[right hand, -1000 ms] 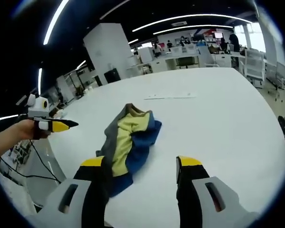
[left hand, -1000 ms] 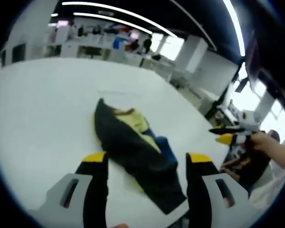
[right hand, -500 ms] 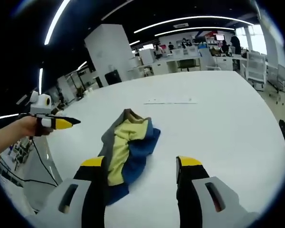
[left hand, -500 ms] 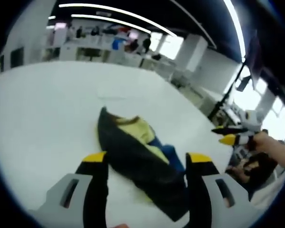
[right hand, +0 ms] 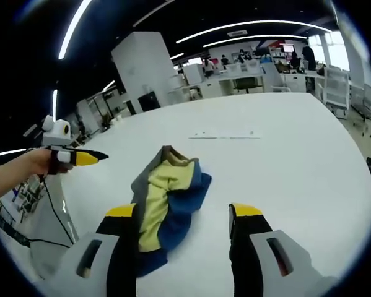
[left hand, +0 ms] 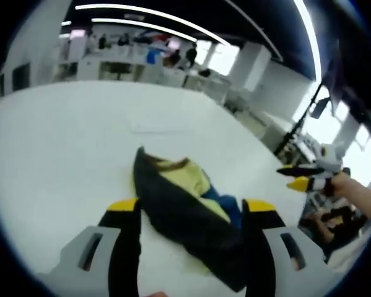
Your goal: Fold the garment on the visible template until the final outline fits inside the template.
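A crumpled garment (left hand: 184, 207), dark grey with yellow and blue parts, lies in a heap on the white table (left hand: 55, 142). My left gripper (left hand: 191, 207) hovers over its near end, open, with nothing held between the jaws. In the right gripper view the same garment (right hand: 168, 207) lies just beyond my right gripper (right hand: 184, 213), which is open and holds nothing. Each gripper also shows in the other's view, held by a hand off the table's edge: the right gripper (left hand: 304, 177) and the left gripper (right hand: 74, 158).
A faint strip of pale marks (right hand: 225, 133) runs across the table beyond the garment. The white tabletop (right hand: 296, 161) stretches wide around the heap. Desks, pillars and people stand far behind in the office. Cables hang by the table edge (right hand: 46, 204).
Both views have shifted slightly, so the garment sits a little lower and nearer in each. Its heap keeps the same shape. Both pairs of jaws stay open.
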Demonstrator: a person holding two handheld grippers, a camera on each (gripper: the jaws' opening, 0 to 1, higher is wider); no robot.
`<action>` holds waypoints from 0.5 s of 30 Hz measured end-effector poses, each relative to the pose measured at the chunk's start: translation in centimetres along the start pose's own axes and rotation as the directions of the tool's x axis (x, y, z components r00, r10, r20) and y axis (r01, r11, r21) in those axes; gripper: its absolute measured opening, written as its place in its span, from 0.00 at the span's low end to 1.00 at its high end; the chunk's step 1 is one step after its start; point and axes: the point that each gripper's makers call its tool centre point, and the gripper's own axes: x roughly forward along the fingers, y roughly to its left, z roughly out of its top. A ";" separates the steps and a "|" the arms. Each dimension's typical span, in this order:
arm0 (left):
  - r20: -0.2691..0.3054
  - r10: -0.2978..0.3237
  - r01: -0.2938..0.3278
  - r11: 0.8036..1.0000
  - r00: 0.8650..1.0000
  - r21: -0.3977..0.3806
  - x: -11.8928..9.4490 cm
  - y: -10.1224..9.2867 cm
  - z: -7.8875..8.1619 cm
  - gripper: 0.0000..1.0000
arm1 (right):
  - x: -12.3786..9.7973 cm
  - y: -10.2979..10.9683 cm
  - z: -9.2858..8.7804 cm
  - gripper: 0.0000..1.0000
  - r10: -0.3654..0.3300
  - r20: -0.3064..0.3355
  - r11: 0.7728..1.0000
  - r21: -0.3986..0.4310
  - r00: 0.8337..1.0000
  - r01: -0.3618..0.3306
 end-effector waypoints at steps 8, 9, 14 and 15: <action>-0.017 0.000 0.000 1.000 1.000 0.002 0.8 1.0 0.4 0.62 | 1.4 -0.4 0.3 0.57 0.008 -0.017 1.000 0.001 1.000 -0.008; -0.020 0.001 -0.001 1.000 1.000 0.001 0.9 1.2 0.4 0.62 | 1.6 -0.5 0.3 0.57 0.009 -0.018 1.000 0.001 1.000 -0.009; -0.031 0.008 -0.008 1.000 0.999 -0.006 1.4 2.1 0.5 0.62 | 2.6 -0.9 0.6 0.57 0.003 -0.028 1.000 -0.005 1.000 -0.003; -0.033 0.009 -0.009 1.000 0.999 -0.006 1.6 2.4 0.5 0.62 | 2.7 -1.1 0.7 0.57 0.002 -0.027 1.000 -0.003 1.000 -0.002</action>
